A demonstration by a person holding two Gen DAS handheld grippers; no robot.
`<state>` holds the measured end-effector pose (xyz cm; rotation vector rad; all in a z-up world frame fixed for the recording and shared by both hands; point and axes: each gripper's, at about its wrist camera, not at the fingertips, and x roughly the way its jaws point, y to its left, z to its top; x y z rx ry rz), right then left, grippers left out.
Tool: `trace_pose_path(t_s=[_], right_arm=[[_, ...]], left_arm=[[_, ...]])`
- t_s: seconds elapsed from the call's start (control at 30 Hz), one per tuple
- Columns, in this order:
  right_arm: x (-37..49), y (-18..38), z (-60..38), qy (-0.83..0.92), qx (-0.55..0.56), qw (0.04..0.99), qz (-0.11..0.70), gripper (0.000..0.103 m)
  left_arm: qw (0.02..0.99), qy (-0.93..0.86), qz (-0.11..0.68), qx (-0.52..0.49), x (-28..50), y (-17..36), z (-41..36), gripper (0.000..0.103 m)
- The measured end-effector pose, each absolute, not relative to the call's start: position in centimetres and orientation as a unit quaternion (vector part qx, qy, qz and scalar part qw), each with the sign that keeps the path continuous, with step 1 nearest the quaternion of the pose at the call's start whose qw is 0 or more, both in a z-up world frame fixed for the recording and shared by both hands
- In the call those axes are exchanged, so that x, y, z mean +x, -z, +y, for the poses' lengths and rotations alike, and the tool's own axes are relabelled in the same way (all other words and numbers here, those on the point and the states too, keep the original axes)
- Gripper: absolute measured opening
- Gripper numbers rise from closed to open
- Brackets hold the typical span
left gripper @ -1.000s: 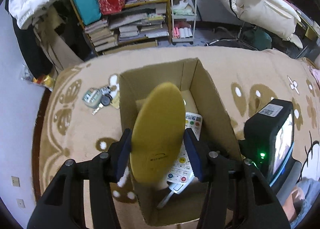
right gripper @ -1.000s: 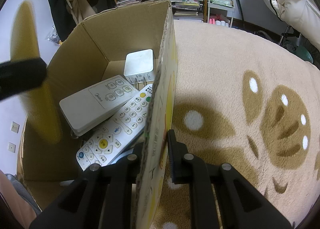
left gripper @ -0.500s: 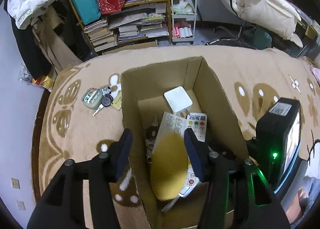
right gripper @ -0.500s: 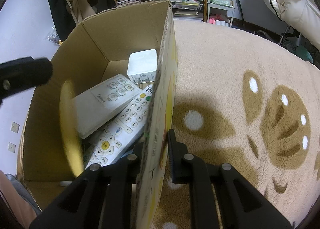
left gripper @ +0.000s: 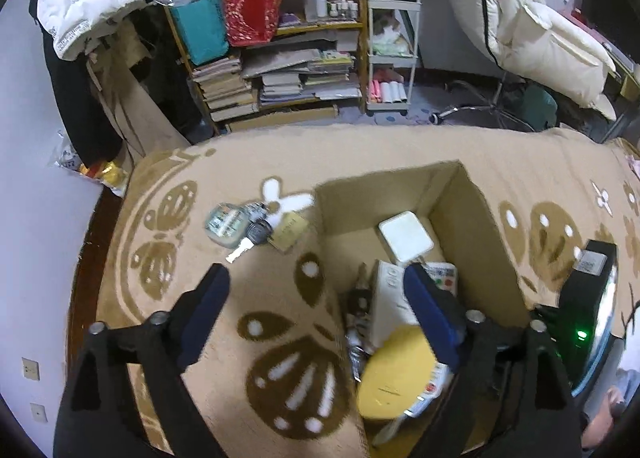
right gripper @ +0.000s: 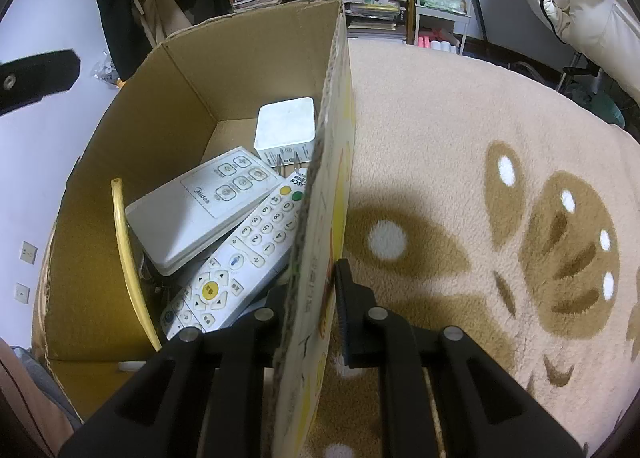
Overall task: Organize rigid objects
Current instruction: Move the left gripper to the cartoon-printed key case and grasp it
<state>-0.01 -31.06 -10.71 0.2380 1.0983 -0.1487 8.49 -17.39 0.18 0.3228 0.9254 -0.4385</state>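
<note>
A cardboard box stands on the beige patterned blanket. Inside lie a yellow disc leaning on edge, two white remotes and a white square adapter. My left gripper is open and empty above the box's left wall. My right gripper is shut on the box's right wall. A key bunch with tags lies on the blanket left of the box.
A bookshelf with books and bags and a white cart stand beyond the blanket. A white padded coat hangs at the right. The other gripper's black body shows at the box's right side.
My left gripper opened and let go of the yellow disc, which dropped into the box and now leans on edge. The left gripper moved left. The right gripper held still.
</note>
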Motion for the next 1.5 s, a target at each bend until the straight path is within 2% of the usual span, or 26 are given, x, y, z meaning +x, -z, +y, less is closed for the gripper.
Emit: trace_pose_path(t_s=[0.2,0.8,1.5], right_arm=[[0.0,10.7,-31.0,0.071,0.109,0.844,0.520,0.015],[-0.1,10.6,-31.3,0.071,0.114,0.844,0.519,0.015],[-0.2,10.9,-31.8,0.064,0.124,0.844,0.519,0.015]], left_arm=[[0.871,0.183,0.423,0.169,11.4,0.8,-16.2,0.098],[0.857,0.166,0.473,0.119,20.7,5.5,-13.6,0.098],[0.830,0.149,0.528,0.098,26.2,11.2,-12.4,0.096]])
